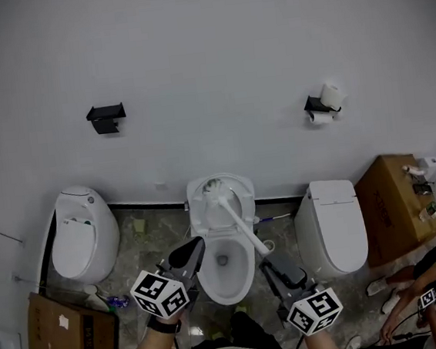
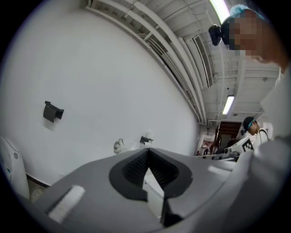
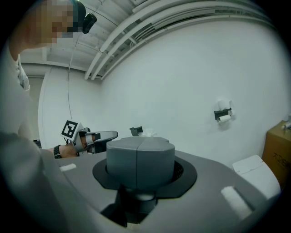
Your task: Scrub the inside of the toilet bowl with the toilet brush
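Head view: three toilets are recorded along the wall: a left toilet (image 1: 84, 238), a middle toilet (image 1: 207, 284) with its lid (image 1: 234, 197) raised, and a right toilet (image 1: 332, 227) with its lid down. One toilet brush (image 1: 238, 222) is noted. Its white handle runs up and away from the right gripper (image 1: 267, 259), and its bristle end is seen against the raised lid, above the bowl rather than down in it (contact with the lid cannot be judged). The left gripper (image 1: 195, 247) is held just left of the bowl rim. Two wall fittings are counted: one black holder (image 1: 106, 118) and one paper holder (image 1: 323, 104) with rolls on it. Two cardboard boxes are logged, one (image 1: 395, 201) at the far right and one (image 1: 69, 340) at the lower left.

Left gripper view: the left gripper's (image 2: 148, 152) jaws are seen meeting at their tips, with nothing gripped. The brush's bristle end (image 2: 119, 146) is visible beyond them, against the white wall.

Right gripper view: the right gripper's (image 3: 139, 150) jaws are pressed together, clamped on the brush handle; white bristles (image 3: 148, 132) are seen just past them. The left gripper (image 3: 111, 134) is observed to the left, tips together.
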Demonstrator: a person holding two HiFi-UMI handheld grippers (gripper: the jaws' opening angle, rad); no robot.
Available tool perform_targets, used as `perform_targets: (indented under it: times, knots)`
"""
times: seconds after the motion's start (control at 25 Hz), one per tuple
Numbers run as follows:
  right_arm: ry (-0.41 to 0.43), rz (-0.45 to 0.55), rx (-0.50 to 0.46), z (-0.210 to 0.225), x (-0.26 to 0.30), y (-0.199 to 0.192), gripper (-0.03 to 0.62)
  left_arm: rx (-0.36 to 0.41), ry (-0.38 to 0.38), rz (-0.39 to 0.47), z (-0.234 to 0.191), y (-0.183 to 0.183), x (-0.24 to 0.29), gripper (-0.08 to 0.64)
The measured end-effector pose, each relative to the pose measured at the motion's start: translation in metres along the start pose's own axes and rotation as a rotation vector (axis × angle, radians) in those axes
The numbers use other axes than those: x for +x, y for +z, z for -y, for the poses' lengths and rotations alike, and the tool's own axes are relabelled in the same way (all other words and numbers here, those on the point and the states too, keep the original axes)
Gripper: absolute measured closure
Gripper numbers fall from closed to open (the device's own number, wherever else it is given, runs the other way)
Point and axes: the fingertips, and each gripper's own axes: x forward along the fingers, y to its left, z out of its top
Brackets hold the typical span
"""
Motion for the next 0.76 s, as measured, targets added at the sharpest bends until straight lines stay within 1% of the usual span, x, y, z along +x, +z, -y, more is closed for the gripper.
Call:
perform_targets:
  times: [0.16, 0.32, 0.76]
  knots:
    - [-0.003, 0.024, -0.041, -0.008, 0.001, 0.014, 0.426, 0.027, 0.004, 0.033, 0.000, 0.015, -0.003, 0.557]
    - [-0.003, 0.034, -0.060, -0.012, 0.000, 0.017, 0.428, 0.046, 0.000, 0.047, 0.003, 0.020, -0.007, 0.557]
    - [-0.014, 0.048, -0.076, -0.011, -0.006, 0.026, 0.428, 0.038, -0.001, 0.061, 0.009, 0.020, -0.008, 0.557]
